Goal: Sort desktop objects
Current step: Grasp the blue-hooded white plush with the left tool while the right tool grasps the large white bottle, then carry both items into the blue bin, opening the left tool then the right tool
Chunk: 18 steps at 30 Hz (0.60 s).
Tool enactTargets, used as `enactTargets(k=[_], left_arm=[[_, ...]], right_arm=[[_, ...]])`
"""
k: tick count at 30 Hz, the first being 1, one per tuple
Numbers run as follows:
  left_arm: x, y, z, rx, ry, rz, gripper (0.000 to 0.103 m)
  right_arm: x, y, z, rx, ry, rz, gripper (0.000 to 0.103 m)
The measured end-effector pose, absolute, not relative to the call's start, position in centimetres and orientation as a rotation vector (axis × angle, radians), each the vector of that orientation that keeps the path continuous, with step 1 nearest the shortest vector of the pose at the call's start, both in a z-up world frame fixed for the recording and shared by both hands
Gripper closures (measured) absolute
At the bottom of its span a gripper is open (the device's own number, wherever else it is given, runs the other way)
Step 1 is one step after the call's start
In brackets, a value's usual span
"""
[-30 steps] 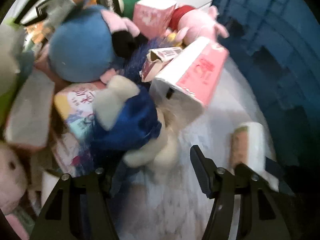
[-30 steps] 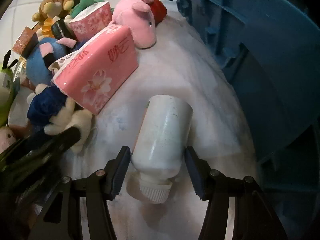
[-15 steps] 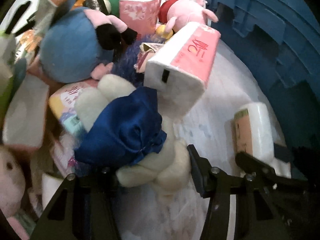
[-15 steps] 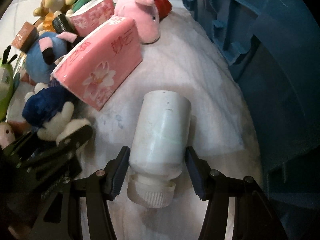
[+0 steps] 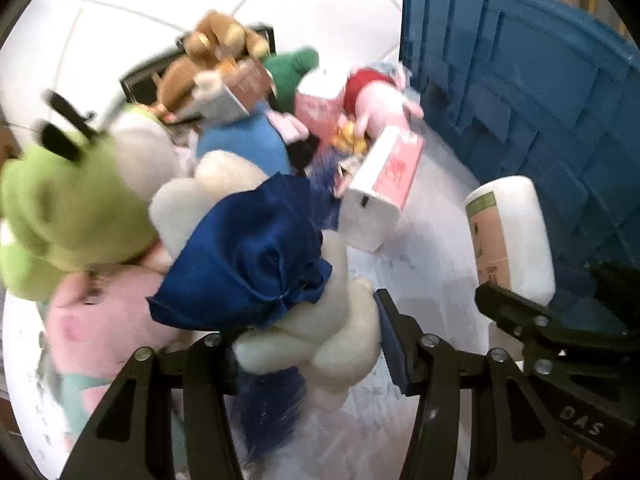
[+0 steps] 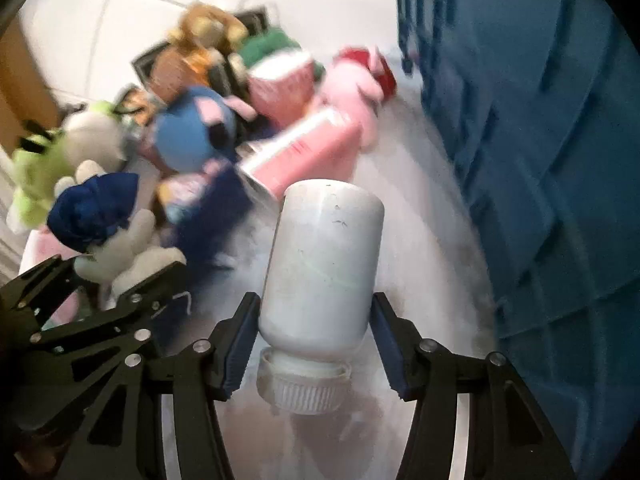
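Observation:
My left gripper (image 5: 308,344) is shut on a cream plush toy in a dark blue satin dress (image 5: 256,264) and holds it above the white surface. It also shows in the right wrist view (image 6: 100,220). My right gripper (image 6: 314,340) is shut on a white plastic bottle (image 6: 320,264), cap toward the camera, lifted off the surface. The bottle also shows in the left wrist view (image 5: 508,236) with its brown label. A pink tissue pack (image 5: 384,184) lies just beyond both.
A large blue plastic crate (image 5: 520,100) stands along the right side, close to the bottle. A pile of plush toys and boxes fills the left: green frog (image 5: 60,208), blue toy (image 5: 244,144), pink pig (image 5: 384,96), brown bear (image 5: 216,40).
Both grippers have risen. The left one closed on the blue-dressed plush and lifted it; the right one lifted the white bottle off the surface. The pile now looks farther below.

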State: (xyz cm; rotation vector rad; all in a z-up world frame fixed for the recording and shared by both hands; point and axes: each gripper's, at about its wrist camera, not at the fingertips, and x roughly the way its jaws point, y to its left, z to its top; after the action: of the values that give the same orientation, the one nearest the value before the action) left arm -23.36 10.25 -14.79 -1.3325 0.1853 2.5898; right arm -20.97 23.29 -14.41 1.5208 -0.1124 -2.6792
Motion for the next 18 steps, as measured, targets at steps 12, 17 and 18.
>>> enactTargets(k=[12, 17, 18], left_arm=[[-18.9, 10.1, -4.5, -1.013, 0.176, 2.683, 0.052], [-17.4, 12.0, -1.6, -0.908, 0.186, 2.662, 0.052], [-17.2, 12.8, -0.8, -0.879, 0.19, 2.653, 0.052]], right_arm=[[-17.0, 21.6, -2.6, 1.147, 0.002, -2.849, 0.048], [-14.5, 22.6, 1.4, 1.045, 0.011, -2.918, 0.048], [-14.0, 23.1, 2.3, 1.022, 0.01, -2.936, 0.048]])
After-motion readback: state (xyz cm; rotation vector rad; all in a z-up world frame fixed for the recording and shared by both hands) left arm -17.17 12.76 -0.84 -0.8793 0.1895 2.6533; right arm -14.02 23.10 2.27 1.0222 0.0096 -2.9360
